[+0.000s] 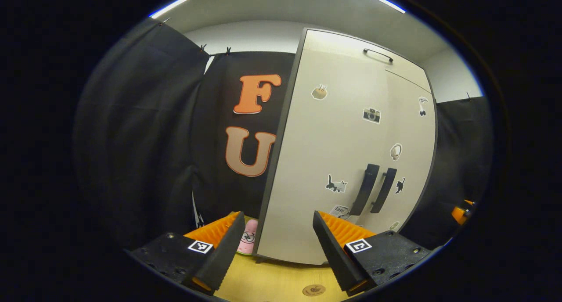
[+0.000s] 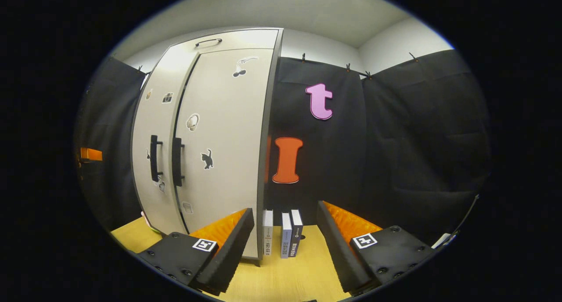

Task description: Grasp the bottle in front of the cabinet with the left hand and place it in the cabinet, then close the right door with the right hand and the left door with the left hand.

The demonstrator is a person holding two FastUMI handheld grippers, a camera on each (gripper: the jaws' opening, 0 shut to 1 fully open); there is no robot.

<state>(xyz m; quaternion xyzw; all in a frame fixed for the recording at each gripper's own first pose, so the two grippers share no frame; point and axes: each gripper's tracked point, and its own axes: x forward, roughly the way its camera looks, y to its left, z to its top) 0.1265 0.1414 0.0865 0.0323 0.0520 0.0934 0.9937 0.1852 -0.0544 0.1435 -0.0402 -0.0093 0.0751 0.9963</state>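
Both doors look shut: the left door (image 1: 325, 161) and right door (image 1: 410, 144) sit flush, handles (image 1: 373, 188) side by side at centre right of the left gripper view. No bottle anywhere on the desk (image 1: 281, 280), so probably inside. Left gripper (image 1: 279, 245) and right gripper (image 2: 285, 245) have fingers spread, holding nothing. Only risk I see: bumping a handle and popping a door back open.

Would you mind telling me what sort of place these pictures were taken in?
Most likely a staged recording booth, not a lived-in room: black cloth hangs clipped as walls, a small sticker-covered cabinet with both doors shut stands on a wooden tabletop, and a few books stand beside it.
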